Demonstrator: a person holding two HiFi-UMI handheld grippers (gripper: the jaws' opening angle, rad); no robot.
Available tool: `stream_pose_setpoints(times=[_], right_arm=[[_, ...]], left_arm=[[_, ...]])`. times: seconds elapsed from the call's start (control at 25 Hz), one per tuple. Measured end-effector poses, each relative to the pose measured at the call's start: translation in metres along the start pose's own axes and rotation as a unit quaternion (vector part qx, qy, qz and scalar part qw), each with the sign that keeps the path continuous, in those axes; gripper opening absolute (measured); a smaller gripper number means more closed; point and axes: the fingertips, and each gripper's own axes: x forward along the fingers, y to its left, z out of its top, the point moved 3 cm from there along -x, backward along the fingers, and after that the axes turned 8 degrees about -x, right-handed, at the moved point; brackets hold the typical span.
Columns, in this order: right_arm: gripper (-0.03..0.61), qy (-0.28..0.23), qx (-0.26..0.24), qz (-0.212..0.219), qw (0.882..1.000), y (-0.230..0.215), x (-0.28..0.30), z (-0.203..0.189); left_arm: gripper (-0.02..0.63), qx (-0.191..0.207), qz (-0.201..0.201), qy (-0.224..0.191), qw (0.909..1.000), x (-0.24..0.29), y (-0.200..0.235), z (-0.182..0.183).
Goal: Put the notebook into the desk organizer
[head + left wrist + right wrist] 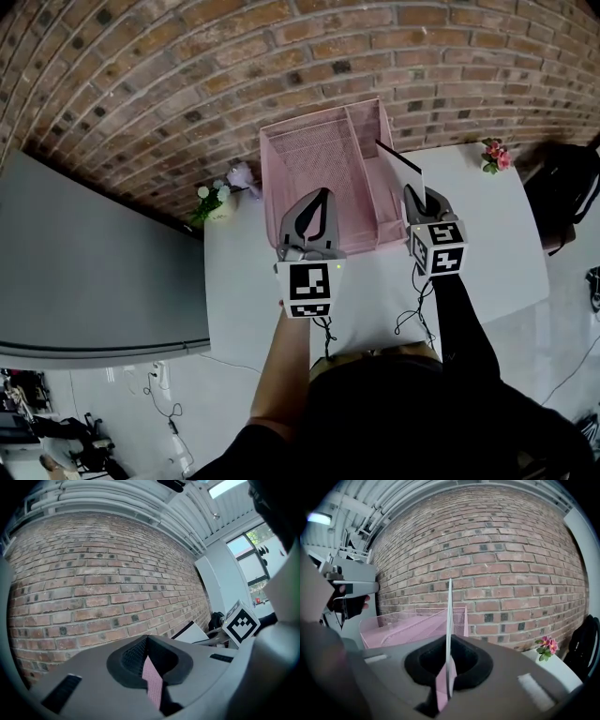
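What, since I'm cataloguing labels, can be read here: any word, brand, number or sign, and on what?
No readable words, brands or numbers in any view.
On the left marker cube of the left gripper: coded black-and-white squares only, no letters.
On the right marker cube of the right gripper: the same.
On the notebook: white face, no print visible.
On the desk organizer: no label visible.

There's the notebook [399, 161], white with a dark edge, standing upright and tilted, pinched at its lower end in the right gripper [417, 199], just by the narrower right section of the pink mesh desk organizer [314, 150], which sits on the table against the wall.
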Motion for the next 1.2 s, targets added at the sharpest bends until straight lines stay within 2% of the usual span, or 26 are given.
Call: stream_pose_setpoints(times=[0.64,1.2], right_arm=[[0.009,0.043,0.009,0.009,0.999,0.005,0.016,-0.036],[0.011,0.075,0.01,-0.008,0.997,0.004,0.018,-0.057]], left_arm=[[0.009,-0.007,0.008,0.013,0.9999,0.006,0.005,-0.012],[0.009,-0.008,0.008,0.016,0.9998,0.005,0.005,-0.014]])
